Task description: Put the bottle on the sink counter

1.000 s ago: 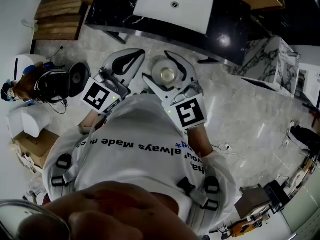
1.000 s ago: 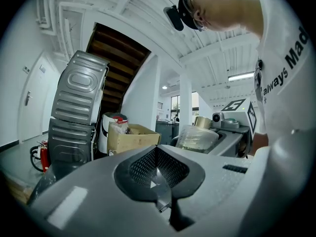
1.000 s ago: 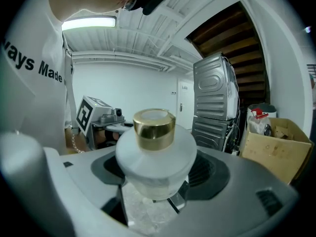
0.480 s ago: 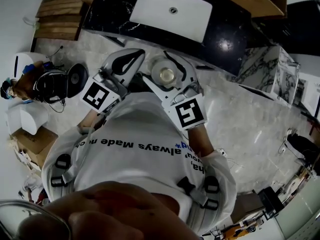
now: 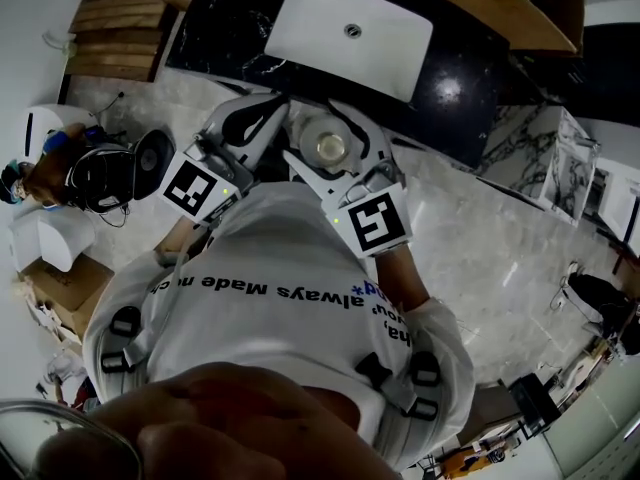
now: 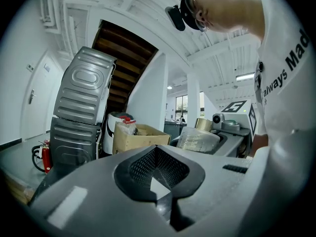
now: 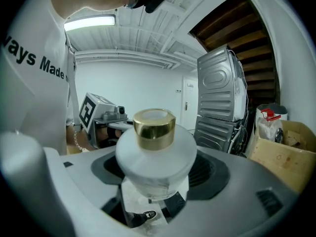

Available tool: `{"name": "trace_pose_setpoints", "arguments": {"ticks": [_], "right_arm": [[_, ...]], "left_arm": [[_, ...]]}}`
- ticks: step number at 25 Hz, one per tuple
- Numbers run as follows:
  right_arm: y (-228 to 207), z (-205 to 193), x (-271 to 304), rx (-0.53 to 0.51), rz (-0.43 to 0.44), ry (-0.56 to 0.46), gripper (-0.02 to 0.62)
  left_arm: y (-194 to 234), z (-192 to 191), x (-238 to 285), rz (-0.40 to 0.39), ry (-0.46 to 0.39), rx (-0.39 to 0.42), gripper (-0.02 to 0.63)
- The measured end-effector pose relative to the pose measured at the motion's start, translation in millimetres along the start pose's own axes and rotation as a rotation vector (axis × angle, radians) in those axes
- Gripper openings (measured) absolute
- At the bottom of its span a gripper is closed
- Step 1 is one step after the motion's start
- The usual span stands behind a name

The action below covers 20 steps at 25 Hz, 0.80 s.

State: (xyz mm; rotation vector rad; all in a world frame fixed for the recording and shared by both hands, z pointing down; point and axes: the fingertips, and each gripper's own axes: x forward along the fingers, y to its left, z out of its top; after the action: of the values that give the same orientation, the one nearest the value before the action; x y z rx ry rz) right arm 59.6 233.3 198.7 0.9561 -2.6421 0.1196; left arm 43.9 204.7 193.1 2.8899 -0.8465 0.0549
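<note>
- Right hand-held gripper (image 7: pixel 155 184) clamps the upright white, gold-capped bottle (image 7: pixel 154 149), at the near edge of the black sink desk (image 5: pixel 465 83).
- Left hand-held gripper (image 6: pixel 161 195) closed, empty, just left of it.

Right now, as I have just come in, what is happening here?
A person stands at a black sink counter with a white basin, a gripper in each hand. The right gripper is shut on a white bottle with a gold cap, held upright. The left gripper beside it is shut and empty. The bottle is near the counter's front edge, not yet set down.
</note>
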Motion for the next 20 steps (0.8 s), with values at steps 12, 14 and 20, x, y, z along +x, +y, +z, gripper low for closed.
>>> {"name": "trace_pose_setpoints", "arguments": {"ticks": [12,14,20], "right_arm": [[-96.8,45.5,199.1,-0.019,-0.006,0.032,0.336],[-111.2,49.1,222.9,-0.023,-0.018,0.040,0.336],[-154.1,70.6,296.3,-0.018,-0.068,0.055,0.336]], "left_arm": [[224.3,9.4,32.0,-0.037,-0.002,0.001,0.002],[250.5,9.9,38.3,-0.053,-0.005,-0.001,0.002],[328.1,23.4,55.9,-0.101,0.010,-0.044,0.002]]}}
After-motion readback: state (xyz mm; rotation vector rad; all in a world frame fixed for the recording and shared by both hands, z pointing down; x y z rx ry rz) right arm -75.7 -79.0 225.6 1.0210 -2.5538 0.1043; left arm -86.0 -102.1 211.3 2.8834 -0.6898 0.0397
